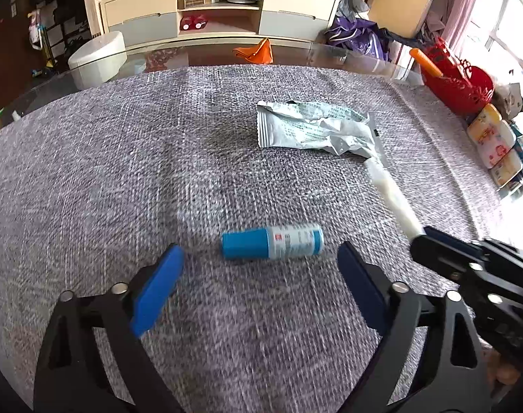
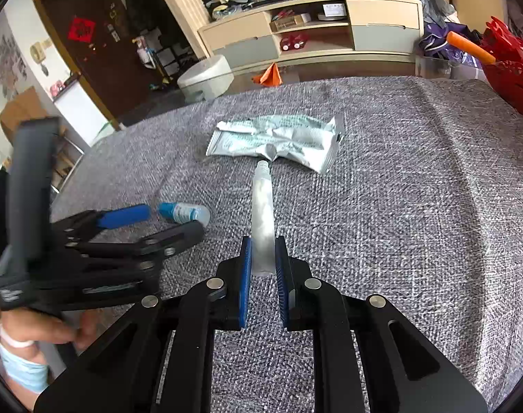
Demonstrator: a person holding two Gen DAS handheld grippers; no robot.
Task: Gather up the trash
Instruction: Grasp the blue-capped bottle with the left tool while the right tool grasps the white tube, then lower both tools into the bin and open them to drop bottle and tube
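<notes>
A small white bottle with a blue cap point(image 1: 271, 242) point(image 2: 184, 212) lies on its side on the grey cloth. My left gripper point(image 1: 259, 251) point(image 2: 171, 220) stands open just in front of it, one blue pad on each side and neither touching. A translucent white tube point(image 2: 262, 213) point(image 1: 395, 199) lies pointing away with its open neck towards a crumpled silver wrapper point(image 2: 275, 141) point(image 1: 313, 130). My right gripper point(image 2: 263, 244) point(image 1: 433, 241) is shut on the tube's flat near end. The wrapper lies flat at mid-table, untouched.
The grey woven cloth point(image 1: 123, 172) covers a glass table whose edge shows at the back. A red basket point(image 1: 461, 82) point(image 2: 509, 65) with an orange handle and stacked tissue packs point(image 1: 492, 141) sit at the right edge. A person's hand point(image 2: 48, 330) holds the left gripper.
</notes>
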